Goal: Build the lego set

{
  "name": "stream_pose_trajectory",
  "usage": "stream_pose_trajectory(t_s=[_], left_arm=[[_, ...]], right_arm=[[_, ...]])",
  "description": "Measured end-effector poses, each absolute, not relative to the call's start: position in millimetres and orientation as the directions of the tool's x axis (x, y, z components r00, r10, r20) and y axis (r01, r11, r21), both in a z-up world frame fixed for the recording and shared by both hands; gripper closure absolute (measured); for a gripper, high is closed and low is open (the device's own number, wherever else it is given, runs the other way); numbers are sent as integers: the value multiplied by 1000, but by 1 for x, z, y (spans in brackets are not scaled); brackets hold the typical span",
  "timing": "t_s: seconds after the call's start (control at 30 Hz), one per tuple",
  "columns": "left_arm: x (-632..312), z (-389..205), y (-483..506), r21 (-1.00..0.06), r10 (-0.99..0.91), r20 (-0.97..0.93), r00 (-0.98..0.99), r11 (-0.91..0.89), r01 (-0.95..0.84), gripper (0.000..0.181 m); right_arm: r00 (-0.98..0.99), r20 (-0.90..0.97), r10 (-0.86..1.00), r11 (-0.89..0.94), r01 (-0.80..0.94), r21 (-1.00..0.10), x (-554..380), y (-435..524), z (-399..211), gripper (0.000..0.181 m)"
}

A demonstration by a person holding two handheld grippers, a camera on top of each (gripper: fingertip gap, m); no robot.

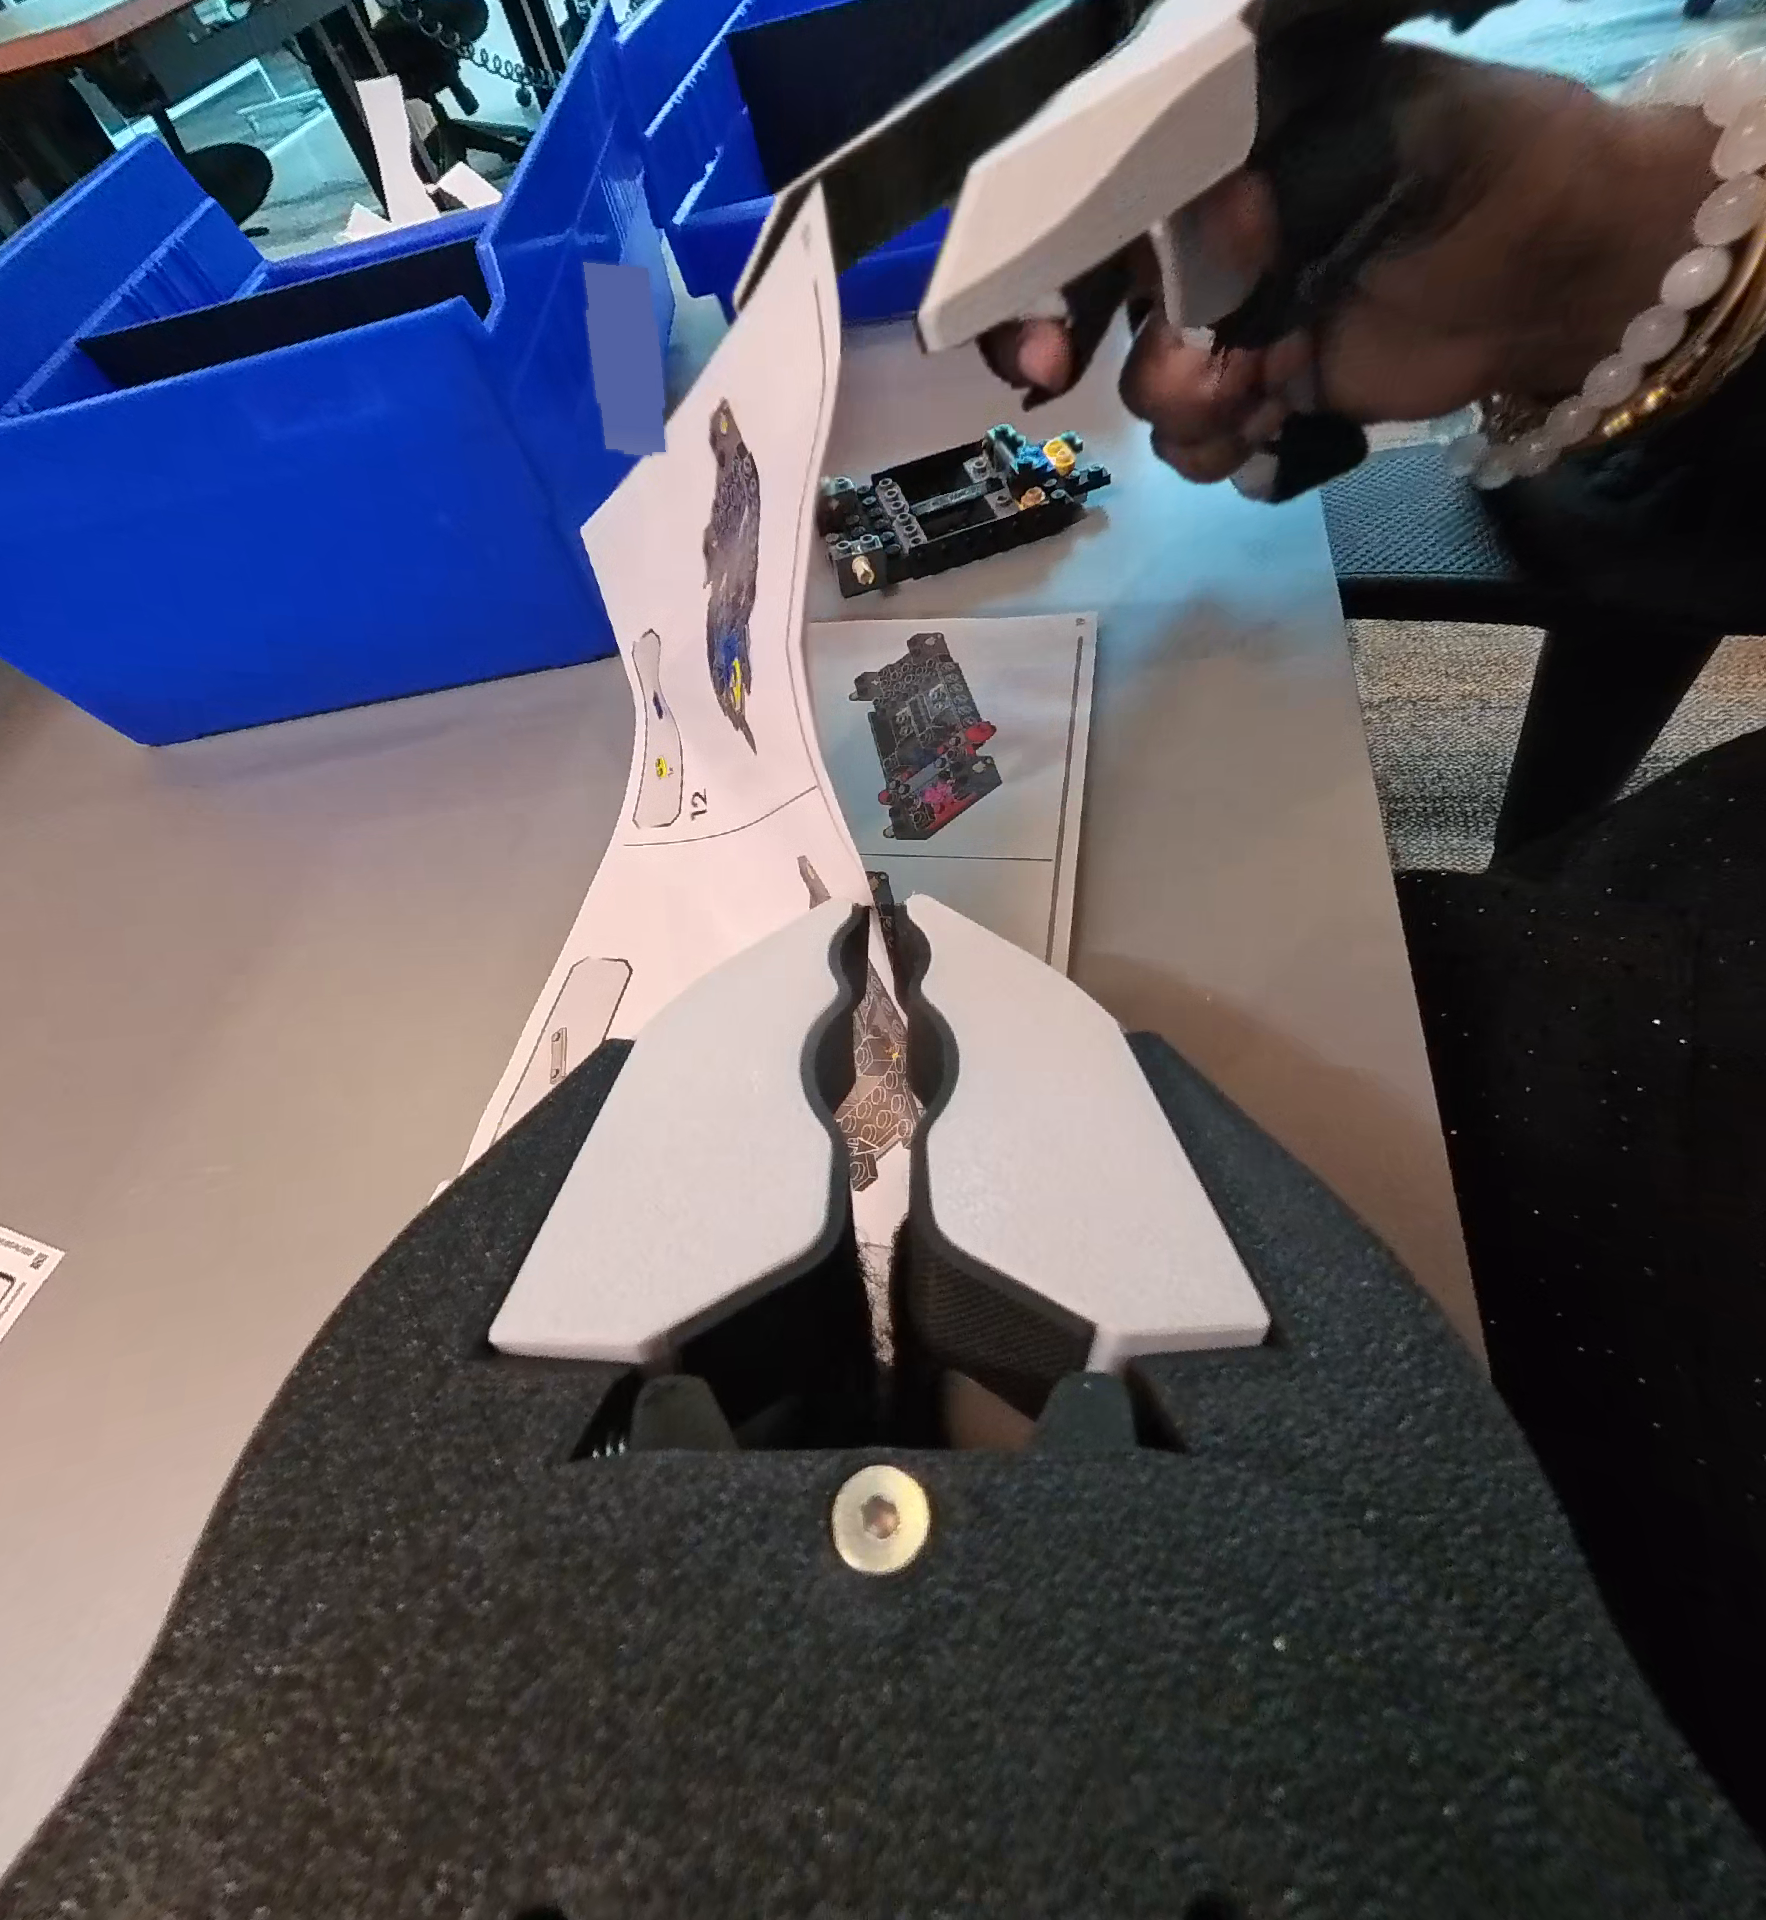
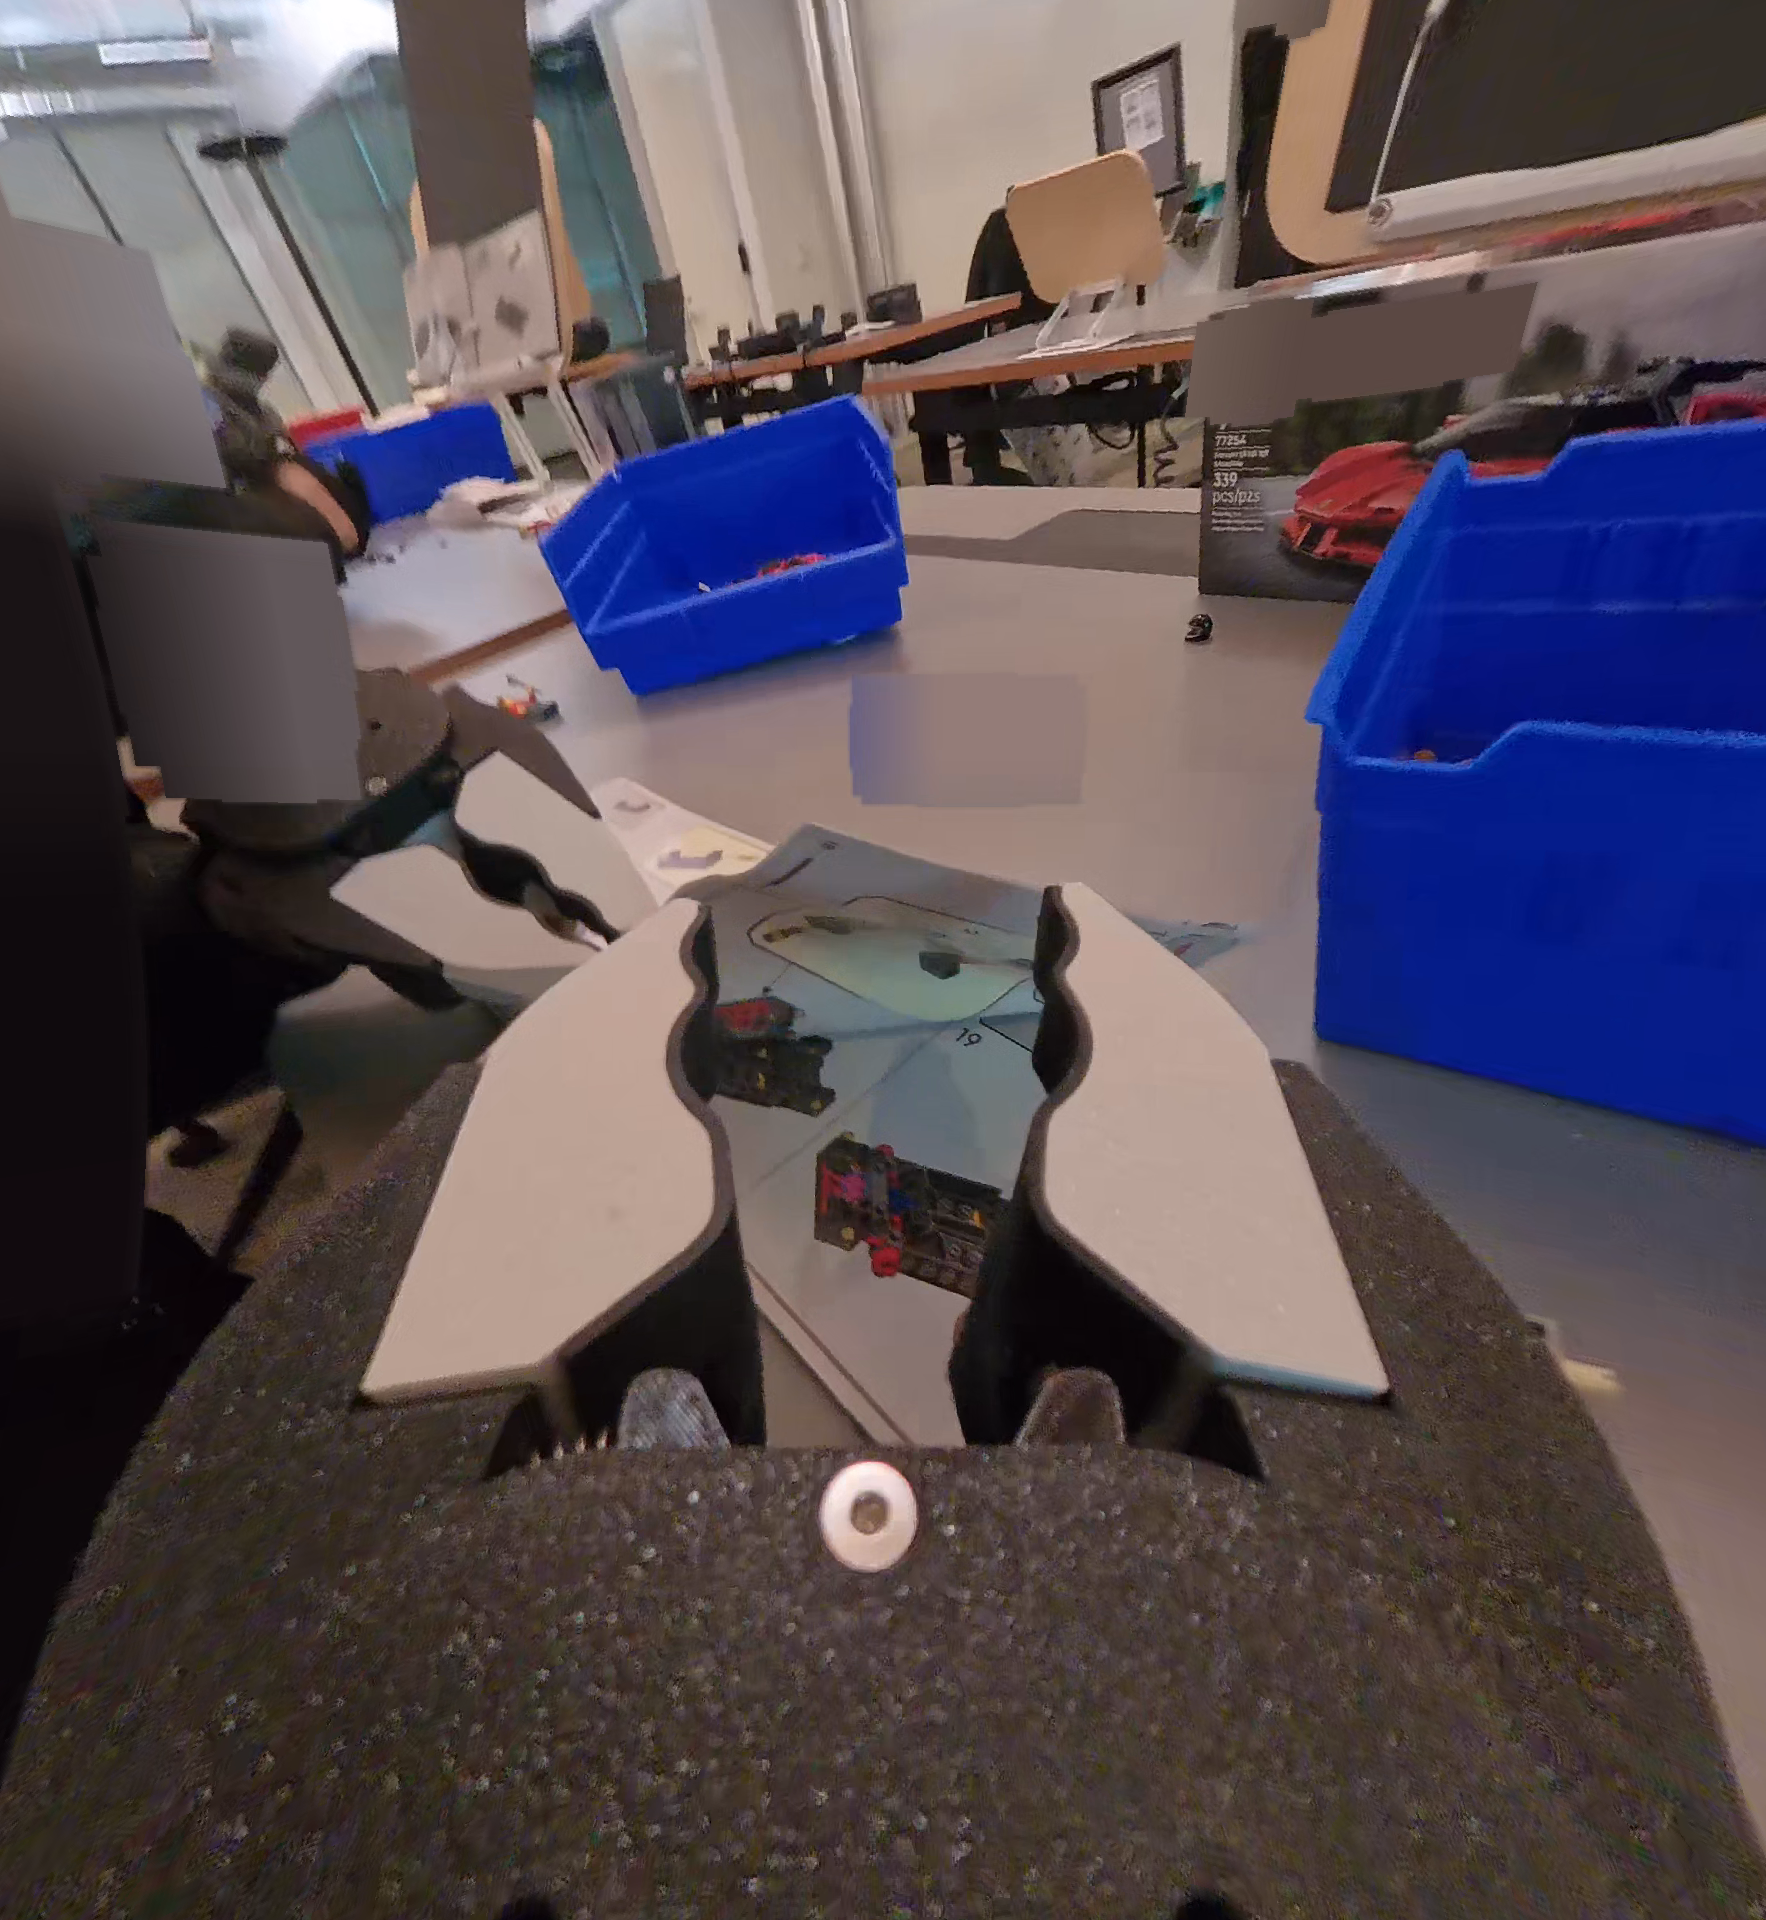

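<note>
Left wrist view: left claw (image 1: 884, 914) pinched on a page of the instruction booklet (image 1: 744, 582), lifted off the worktop (image 1: 235, 935). Small black lego build (image 1: 952, 509) at 12 o'clock, only partly made.

Right wrist view: right claw (image 2: 874, 914) wide apart, holding nothing, above booklet pages. Blue bins (image 2: 1585, 779) at 2 o'clock. Most building left, probably.

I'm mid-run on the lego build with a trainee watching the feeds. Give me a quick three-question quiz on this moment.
1. True or false: the left gripper is shut on a lifted page of the instruction booklet.
2. Which describes the right gripper? A) clamped on a brick B) open, holding nothing C) shut on the booklet
3. What lies on the grey table beyond the booklet, near the person's hand?

Key: 1 true. 2 B. 3 The partly built black lego frame.
</note>
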State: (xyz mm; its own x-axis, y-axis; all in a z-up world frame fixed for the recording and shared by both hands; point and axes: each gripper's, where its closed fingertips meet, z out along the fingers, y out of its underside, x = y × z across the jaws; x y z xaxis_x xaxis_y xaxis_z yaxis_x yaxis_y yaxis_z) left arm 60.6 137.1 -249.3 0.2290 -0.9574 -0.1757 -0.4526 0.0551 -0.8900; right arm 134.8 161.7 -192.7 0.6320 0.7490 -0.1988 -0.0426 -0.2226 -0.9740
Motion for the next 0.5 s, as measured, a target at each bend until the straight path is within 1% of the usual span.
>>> stream_pose_trajectory(t_s=[0.07, 0.23, 0.27, 0.33, 0.4, 0.5], left_arm=[[61, -250, 137, -889, -957, -178, 228, 57, -455, 177], [61, -251, 137, -885, -957, -184, 225, 62, -462, 177], [61, -251, 136, -884, -957, -186, 225, 63, -462, 177], [61, -250, 137, -886, -956, -185, 227, 62, -460, 177], [61, -249, 137, -889, -957, -182, 228, 61, -454, 177], [61, -250, 136, -887, -957, -186, 224, 65, -457, 177]], right_arm=[[623, -241, 744, -244, -82, -966, 130, 163, -192, 122], [640, -260, 723, -281, -72, -957, 116, 167, -199, 121], [636, -285, 717, -310, -76, -948, 111, 167, -202, 119], [640, -321, 698, -358, -77, -931, 104, 167, -211, 108], [662, -306, 684, -342, -80, -936, 104, 169, -212, 98], [680, -297, 670, -341, -73, -937, 106, 171, -215, 99]])
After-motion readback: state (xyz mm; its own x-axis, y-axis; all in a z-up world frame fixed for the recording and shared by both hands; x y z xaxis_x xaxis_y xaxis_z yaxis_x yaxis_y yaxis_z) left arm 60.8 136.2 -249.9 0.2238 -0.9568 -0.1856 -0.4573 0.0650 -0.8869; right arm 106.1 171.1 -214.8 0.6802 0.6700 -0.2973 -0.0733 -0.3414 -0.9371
